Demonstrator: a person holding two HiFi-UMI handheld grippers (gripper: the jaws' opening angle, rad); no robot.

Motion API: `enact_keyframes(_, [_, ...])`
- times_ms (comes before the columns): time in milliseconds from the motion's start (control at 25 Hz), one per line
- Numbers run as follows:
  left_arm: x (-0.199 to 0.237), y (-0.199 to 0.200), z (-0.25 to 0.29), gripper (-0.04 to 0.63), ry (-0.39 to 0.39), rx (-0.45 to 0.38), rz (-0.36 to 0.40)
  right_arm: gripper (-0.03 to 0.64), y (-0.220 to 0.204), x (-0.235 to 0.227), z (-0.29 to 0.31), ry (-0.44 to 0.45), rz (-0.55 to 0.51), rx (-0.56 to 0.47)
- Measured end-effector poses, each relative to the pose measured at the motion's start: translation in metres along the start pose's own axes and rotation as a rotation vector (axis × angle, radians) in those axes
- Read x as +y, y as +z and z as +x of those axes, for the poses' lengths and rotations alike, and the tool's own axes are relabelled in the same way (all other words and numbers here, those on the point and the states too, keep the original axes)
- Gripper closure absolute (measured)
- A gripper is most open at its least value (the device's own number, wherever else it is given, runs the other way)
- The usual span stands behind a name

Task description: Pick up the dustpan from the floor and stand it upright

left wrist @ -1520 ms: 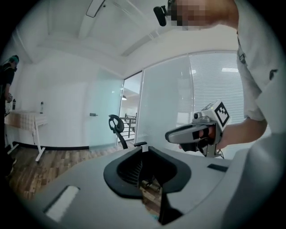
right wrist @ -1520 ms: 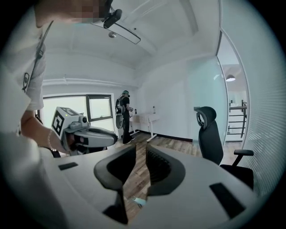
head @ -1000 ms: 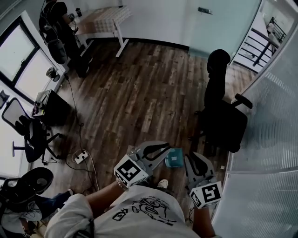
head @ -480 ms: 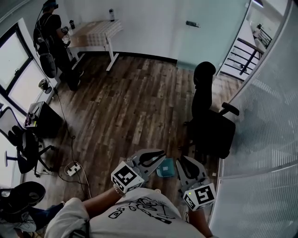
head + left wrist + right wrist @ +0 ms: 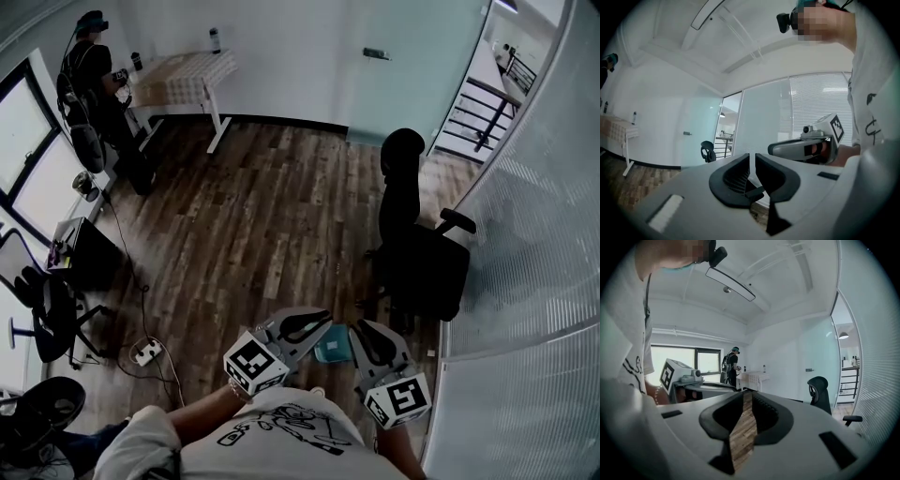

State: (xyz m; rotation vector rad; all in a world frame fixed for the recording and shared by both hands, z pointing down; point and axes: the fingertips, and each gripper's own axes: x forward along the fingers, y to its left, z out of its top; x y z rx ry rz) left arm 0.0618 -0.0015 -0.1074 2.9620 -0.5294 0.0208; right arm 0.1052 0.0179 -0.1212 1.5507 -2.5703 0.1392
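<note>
A dark wood-plank floor (image 5: 272,216) is seen across the whole head view. A small teal dustpan (image 5: 332,351) is found on it at the near edge. To the right, a black swivel office chair (image 5: 422,262) is stood by the glass wall. A white power strip (image 5: 145,353) with trailing cables is laid near left, and a white-legged worktop (image 5: 183,73) under a chequered cloth is set far left.

An office: a swivel chair (image 5: 417,244) ahead of the right claw (image 5: 360,330), a desk (image 5: 187,70) far beyond, a glass wall (image 5: 534,206) to its right.
</note>
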Motion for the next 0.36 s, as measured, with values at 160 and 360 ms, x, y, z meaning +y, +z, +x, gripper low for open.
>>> enact_keyframes(160, [-0.0004, 0.0009, -0.0018, 0.560, 0.002, 0.002, 0.001, 0.565, 0.0006, 0.0002, -0.0018, -0.010, -0.004, -0.002])
enact_keyframes(360, [0.0016, 0.0027, -0.0035, 0.561, 0.016, 0.003, 0.001, 0.565, 0.0006, -0.0006, -0.0013, -0.016, -0.013, -0.007])
